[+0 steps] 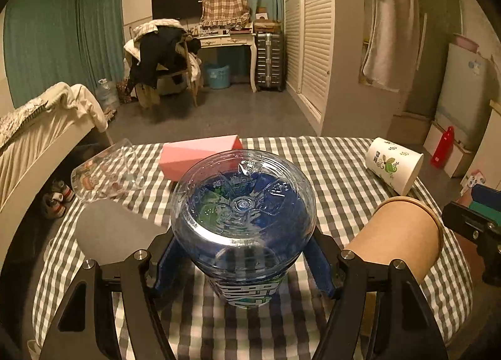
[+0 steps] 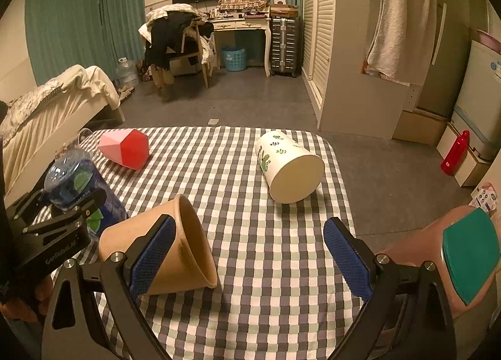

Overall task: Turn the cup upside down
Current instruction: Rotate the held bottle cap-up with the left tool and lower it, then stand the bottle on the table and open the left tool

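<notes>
Left tongs [image 1: 242, 253] are clamped on the blue transparent cup [image 1: 242, 203], blue pads pressing both sides of its body. Its flat base faces the left wrist camera; printed label visible low on the wall. In the right wrist view the same blue cup sits at the left edge of the bench [image 2: 266, 266], held in the left tool, base pointing up and away. Cannot tell if its mouth touches the cloth. Right tongs [image 2: 247, 253] are spread wide, nothing between the pads. The left pad [image 2: 153, 253] sits in front of a brown paper cup [image 2: 188, 244] lying on its side, mouth toward the bench centre; contact unclear. White cup with green leaf print [image 2: 288, 165] lies on its side further back, right half of the bench, flat end toward the right wrist camera. Pink and red faceted box [image 2: 125, 148] lies at the far left. A clear glass [image 1: 106, 169] lies tipped at the far left edge in the left view, just beside the pink box. Bench covered in a grey and white checked cloth.
</notes>
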`<state>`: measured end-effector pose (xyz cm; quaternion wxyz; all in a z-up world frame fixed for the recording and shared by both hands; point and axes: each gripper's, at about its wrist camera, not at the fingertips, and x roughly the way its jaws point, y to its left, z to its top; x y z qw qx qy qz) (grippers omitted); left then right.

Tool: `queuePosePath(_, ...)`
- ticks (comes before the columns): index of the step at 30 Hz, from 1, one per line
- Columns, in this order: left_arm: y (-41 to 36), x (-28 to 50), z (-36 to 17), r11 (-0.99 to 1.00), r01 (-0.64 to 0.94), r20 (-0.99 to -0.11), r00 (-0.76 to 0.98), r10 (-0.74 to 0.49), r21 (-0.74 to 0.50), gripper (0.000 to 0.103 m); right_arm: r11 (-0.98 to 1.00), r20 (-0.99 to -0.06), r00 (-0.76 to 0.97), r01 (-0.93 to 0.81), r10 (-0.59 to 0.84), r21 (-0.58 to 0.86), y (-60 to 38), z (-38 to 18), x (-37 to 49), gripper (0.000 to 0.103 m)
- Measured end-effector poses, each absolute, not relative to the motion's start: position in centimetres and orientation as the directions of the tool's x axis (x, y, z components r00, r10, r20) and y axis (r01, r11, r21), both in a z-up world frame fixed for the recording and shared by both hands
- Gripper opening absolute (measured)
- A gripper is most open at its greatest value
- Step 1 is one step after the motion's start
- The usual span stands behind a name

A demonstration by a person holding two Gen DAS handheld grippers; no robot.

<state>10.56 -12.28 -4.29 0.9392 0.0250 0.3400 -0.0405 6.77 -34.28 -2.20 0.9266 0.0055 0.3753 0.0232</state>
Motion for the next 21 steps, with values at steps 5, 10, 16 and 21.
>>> queuePosePath(5, -12.9, 10.9, -4.7, 0.994, 0.098, -0.639, 0.768, -0.047, 0.045, 0.072, 0.999, -0.697, 0.716, -0.035, 0.044, 0.026, -34.4, -2.1, 6.8, 0.096)
queuePosePath(10, -12.8, 10.8, -4.5, 0.994, 0.087, -0.633, 0.774, -0.029, 0.060, 0.087, 0.999, -0.695, 0.718, -0.032, 0.039, 0.023, -34.4, -2.0, 6.7, 0.096)
queuePosePath(16, -12.3, 9.6, -2.7, 0.994, 0.093, -0.581, 0.813, -0.041, 0.061, 0.090, 0.999, -0.650, 0.759, -0.038, 0.046, 0.026, -34.0, -0.8, 5.9, 0.096)
queuePosePath(21, -10.7, 7.5, 0.0, 0.995, 0.086, -0.512, 0.857, -0.054, 0.040, 0.091, 0.998, -0.588, 0.807, -0.065, 0.059, 0.012, -32.5, 0.4, 4.7, 0.096)
